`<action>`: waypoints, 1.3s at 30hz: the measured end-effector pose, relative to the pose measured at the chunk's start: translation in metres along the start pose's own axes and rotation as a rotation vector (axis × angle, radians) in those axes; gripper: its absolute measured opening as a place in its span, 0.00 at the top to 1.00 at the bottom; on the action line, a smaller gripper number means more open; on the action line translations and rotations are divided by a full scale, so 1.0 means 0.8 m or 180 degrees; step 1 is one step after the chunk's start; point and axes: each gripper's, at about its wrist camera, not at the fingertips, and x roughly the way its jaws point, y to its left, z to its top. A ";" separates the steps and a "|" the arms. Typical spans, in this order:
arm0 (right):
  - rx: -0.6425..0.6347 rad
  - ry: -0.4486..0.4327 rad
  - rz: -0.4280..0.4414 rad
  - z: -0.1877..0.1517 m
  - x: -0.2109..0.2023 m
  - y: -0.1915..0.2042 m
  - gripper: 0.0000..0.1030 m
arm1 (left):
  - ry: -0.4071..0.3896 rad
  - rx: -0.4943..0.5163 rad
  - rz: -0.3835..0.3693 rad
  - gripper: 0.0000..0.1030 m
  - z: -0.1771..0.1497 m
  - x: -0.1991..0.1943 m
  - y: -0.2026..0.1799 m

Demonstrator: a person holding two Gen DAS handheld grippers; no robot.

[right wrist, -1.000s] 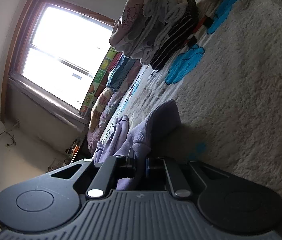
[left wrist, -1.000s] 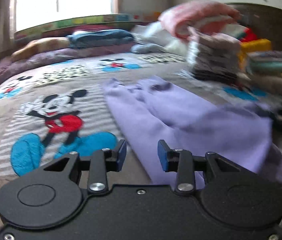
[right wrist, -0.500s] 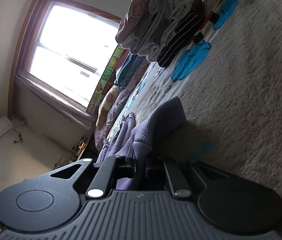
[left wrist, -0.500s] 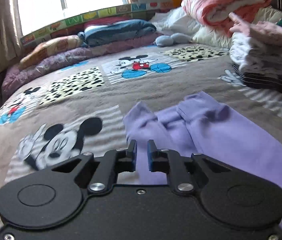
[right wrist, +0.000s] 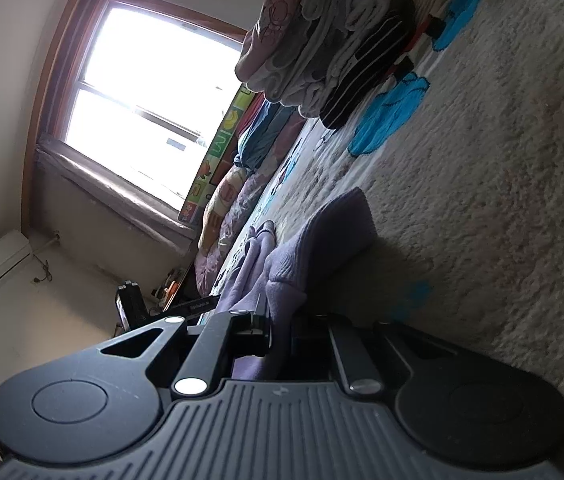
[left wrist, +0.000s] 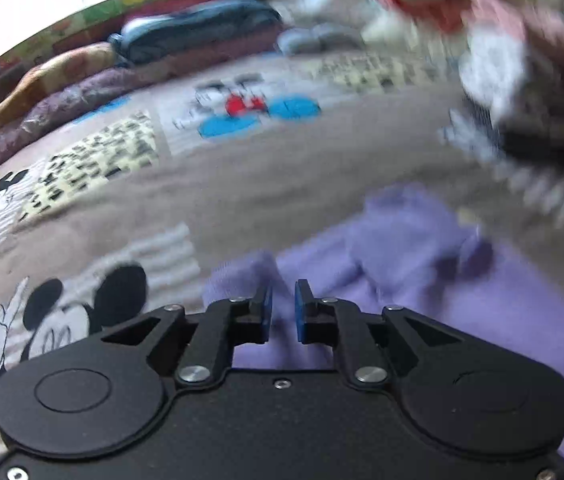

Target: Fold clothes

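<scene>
A lilac garment (left wrist: 422,264) lies flat on the cartoon-mouse bedspread (left wrist: 242,176), its two cuffed ends pointing away from me. My left gripper (left wrist: 282,304) hovers just above the near cuff. Its blue pads (left wrist: 267,308) stand almost together with only a thin slit, and I see no cloth pinched between them. The left wrist view is blurred by motion. In the right wrist view my right gripper (right wrist: 280,312) lies on its side, low over the bed, shut on a ribbed edge of the lilac garment (right wrist: 334,232), which bunches up ahead of the fingers.
A tall stack of folded clothes (right wrist: 322,40) stands on the bed beyond the garment, blurred at the right in the left wrist view (left wrist: 522,92). Rolled quilts and pillows (left wrist: 194,36) line the far edge under a window (right wrist: 142,92).
My left gripper's jaws have closed from wide apart to a thin slit, and it has travelled along the garment to its cuffs. The right gripper keeps its hold and place.
</scene>
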 end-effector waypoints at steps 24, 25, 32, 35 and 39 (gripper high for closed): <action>0.0026 0.0009 0.0134 -0.001 -0.004 -0.003 0.87 | -0.0758 -0.0766 -0.0019 0.90 -0.153 -0.273 -0.004; 0.0036 0.0009 0.0163 -0.001 -0.004 -0.004 0.85 | -0.0791 -0.0817 -0.0047 0.90 -0.170 -0.290 -0.011; 0.0082 0.0003 0.0310 -0.002 -0.010 -0.005 0.78 | -0.0829 -0.0553 -0.0398 0.90 -0.252 -0.354 -0.081; 0.0091 -0.0007 0.0293 -0.002 -0.011 -0.003 0.78 | -0.0813 -0.0289 -0.0607 0.79 -0.272 -0.355 -0.108; 0.0098 0.0000 0.0207 -0.002 -0.010 0.000 0.79 | -0.0774 0.0147 -0.0567 0.50 -0.297 -0.340 -0.139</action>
